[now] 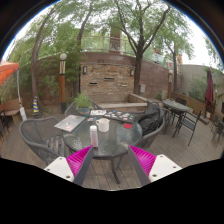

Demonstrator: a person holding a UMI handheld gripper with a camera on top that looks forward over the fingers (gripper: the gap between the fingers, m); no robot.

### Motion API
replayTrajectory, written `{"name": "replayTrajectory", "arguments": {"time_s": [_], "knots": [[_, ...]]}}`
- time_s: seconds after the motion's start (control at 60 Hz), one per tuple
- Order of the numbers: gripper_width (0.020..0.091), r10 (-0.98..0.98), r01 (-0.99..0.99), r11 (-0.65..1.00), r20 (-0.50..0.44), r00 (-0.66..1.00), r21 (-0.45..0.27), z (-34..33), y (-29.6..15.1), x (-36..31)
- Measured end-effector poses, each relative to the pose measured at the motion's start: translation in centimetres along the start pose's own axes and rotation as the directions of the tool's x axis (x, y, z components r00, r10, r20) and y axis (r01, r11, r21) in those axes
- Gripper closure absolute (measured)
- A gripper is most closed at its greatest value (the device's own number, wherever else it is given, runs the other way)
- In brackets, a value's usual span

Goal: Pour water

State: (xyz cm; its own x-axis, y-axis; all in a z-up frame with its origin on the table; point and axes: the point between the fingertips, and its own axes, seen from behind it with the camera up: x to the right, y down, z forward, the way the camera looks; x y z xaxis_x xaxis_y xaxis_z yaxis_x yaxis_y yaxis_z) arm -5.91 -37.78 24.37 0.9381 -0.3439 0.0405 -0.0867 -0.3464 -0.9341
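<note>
Patio scene: white bottle (pixel 94 135) standing upright on a round glass surface (pixel 112 140).
The bottle is beyond the hand-held gripper (pixel 111 160), whose pink-padded fingers (pixel 79 161) are spread wide, holding nothing; metal chairs (pixel 44 140) ring the surface before a stone wall (pixel 105 78).

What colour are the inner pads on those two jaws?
Bright magenta pads, shown best in the gripper view; jaws stand open.

Open air ahead of tool (pixel 110 160), chairs (pixel 45 140) ringing table (pixel 120 140) (cluttered top)

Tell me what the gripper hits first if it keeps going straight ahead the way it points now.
Probably the white bottle on the glass table: it stands just beyond the open gripper, roughly in line with the gap between its fingers. Depth is unclear.
</note>
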Motion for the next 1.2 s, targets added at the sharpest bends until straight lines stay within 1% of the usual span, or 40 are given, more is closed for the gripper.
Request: {"name": "replayTrajectory", "arguments": {"time_s": [0.05, 0.1, 0.2, 0.333, 0.367, 0.4, 0.45, 0.55, 0.567, 0.633, 0.683, 0.7, 0.717, 0.733, 0.75, 0.783, 0.867, 0.9, 0.933, 0.967, 0.983, 1.0, 1.067, 1.083, 1.1, 1.117, 1.167, 1.2], "knots": [[0.0295, 0.009, -0.009, 1.0, 0.0, 1.0, 0.001, 0.7, 0.6, -0.8], [0.0295, 0.026, -0.026, 1.0, 0.007, 1.0, 0.007, 1.8, 0.5, -3.0], [0.0293, 0.033, -0.034, 0.999, 0.019, 0.999, 0.028, 5.7, 2.3, -5.7], [0.0289, 0.034, -0.038, 0.995, 0.048, 0.998, 0.089, 13.2, 3.6, -11.5], [0.0291, 0.027, -0.032, 0.995, 0.053, 0.998, 0.097, 15.5, 3.9, -13.5], [0.0291, 0.02, -0.025, 0.995, 0.055, 0.998, 0.093, 17.2, 2.9, -16.5], [0.0291, 0.001, -0.007, 0.995, 0.065, 0.998, 0.097, 20.4, 2.9, -18.5], [0.0297, -0.009, 0.003, 0.992, 0.045, 0.999, 0.123, 27.2, 3.2, -18.4], [0.0296, -0.005, -0.001, 0.992, 0.041, 0.999, 0.129, 28.5, 3.3, -19.4], [0.0297, 0.037, -0.042, 0.991, 0.038, 0.999, 0.125, 32.5, 3.5, -17.9], [0.0304, 0.052, -0.059, 0.988, 0.052, 0.997, 0.14, 34.9, 3.1, -18.3], [0.0312, 0.049, -0.056, 0.988, 0.058, 0.997, 0.142, 35.8, 3.1, -18.4], [0.0344, 0.041, -0.049, 0.989, 0.061, 0.997, 0.142, 36.5, 3.1, -18.5], [0.0398, 0.031, -0.04, 0.989, 0.063, 0.998, 0.144, 37.1, 2.9, -18.6], [0.0486, 0.018, -0.028, 0.989, 0.066, 0.998, 0.148, 37.7, 2.9, -18.7], [0.0714, -0.007, -0.004, 0.989, 0.077, 0.997, 0.148, 38.7, 3.1, -19.1], [0.0749, -0.023, 0.011, 0.988, 0.078, 0.997, 0.153, 39.2, 3.1, -19.1], [0.075, -0.039, 0.023, 0.988, 0.103, 0.994, 0.153, 39.3, 3.0, -19.8], [0.0783, -0.064, 0.045, 0.987, 0.124, 0.99, 0.151, 39.1, 2.9, -20.2], [0.0784, -0.076, 0.059, 0.99, 0.138, 0.987, 0.126, 39.1, 3.2, -20.1], [0.0809, -0.07, 0.054, 0.993, 0.146, 0.987, 0.11, 39.1, 3.2, -20.1], [0.0811, -0.057, 0.043, 0.995, 0.157, 0.986, 0.093, 39.3, 3.4, -20.6], [0.081, -0.007, 0.003, 1.0, 0.245, 0.97, 0.017, 39.7, 3.0, -21.9], [0.081, -0.005, 0.002, 1.0, 0.264, 0.965, 0.009, 39.7, 2.5, -22.3], [0.081, -0.004, 0.001, 1.0, 0.266, 0.964, 0.009, 39.8, 2.2, -23.4], [0.081, -0.001, -0.003, 1.0, 0.285, 0.959, 0.015, 39.6, 1.3, -23.1], [0.081, 0.029, -0.045, 0.998, 0.331, 0.943, 0.041, 39.7, -1.9, -24.5], [0.0809, 0.087, -0.107, 0.994, 0.363, 0.928, 0.035, 39.8, -4.3, -26.0]]}}
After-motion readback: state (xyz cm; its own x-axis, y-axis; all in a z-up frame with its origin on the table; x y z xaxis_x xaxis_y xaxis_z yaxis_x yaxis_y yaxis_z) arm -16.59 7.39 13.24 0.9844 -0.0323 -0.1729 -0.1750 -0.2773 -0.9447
